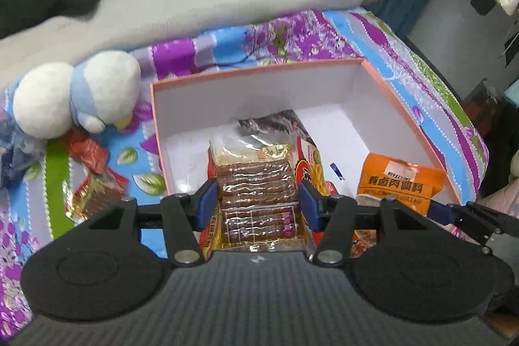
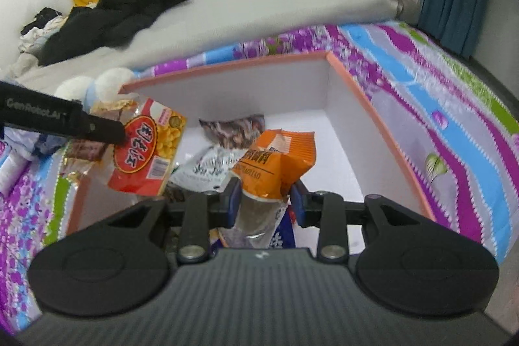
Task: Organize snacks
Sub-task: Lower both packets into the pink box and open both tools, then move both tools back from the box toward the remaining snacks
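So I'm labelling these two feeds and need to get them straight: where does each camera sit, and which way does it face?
Left wrist: on the left gripper, looking down into the pink box; its fingers hold stacked snack packs.
Right wrist: on the right gripper, facing the same box; its fingers hold an orange packet.
Shared: box, floral bedsheet, plush toy; each view shows the other gripper.

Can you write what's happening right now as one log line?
left gripper: holding snack packs | right gripper: holding orange packet | both over pink box
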Available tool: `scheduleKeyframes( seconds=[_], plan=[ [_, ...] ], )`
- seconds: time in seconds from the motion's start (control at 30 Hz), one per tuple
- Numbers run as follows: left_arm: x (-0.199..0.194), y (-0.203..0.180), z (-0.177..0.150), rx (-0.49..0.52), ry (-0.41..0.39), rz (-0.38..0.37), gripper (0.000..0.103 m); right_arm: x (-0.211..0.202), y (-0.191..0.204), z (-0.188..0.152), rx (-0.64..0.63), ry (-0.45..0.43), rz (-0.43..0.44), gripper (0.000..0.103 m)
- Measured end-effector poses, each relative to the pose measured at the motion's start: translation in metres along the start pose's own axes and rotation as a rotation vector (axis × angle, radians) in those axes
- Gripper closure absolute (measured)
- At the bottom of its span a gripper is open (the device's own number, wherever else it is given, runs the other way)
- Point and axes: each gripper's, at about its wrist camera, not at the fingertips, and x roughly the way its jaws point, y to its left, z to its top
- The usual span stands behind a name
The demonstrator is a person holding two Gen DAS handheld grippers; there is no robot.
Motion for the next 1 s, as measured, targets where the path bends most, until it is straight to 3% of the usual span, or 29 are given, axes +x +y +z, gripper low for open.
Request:
scheduleKeyframes(
  seconds=[0.03,0.07,0.1,0.17,0.3,0.6,1.0],
  plan=[
    [0.003,0.002,-0.001,-0.012,0.009,-0.002,0.039,0.002,0.0,-0.001,0.005,0.005,0.001,0.066],
    [0.003,0.005,-0.001,-0.024,0.017,-0.004,0.032,0.003,-0.001,-0.001,0.01,0.005,0.003,0.058],
    [0.004,0.008,-0.001,-0.04,0.02,-0.001,0.032,0.002,-0.001,-0.002,0.018,0.003,-0.003,0.043],
    [0.0,0.014,-0.002,-0.076,0.023,-0.004,0.032,-0.002,-0.003,-0.003,0.028,-0.013,-0.004,0.037],
    [-0.027,0.016,-0.002,-0.081,-0.024,-0.018,0.032,-0.022,-0.001,0.0,0.034,-0.049,0.011,0.037],
    [-0.131,0.02,-0.016,-0.004,-0.218,0.003,0.032,-0.097,0.025,0.01,0.048,-0.219,0.07,0.037],
    [-0.229,0.062,-0.094,-0.008,-0.397,0.084,0.032,-0.156,0.089,-0.019,-0.002,-0.332,0.206,0.037]
  ],
)
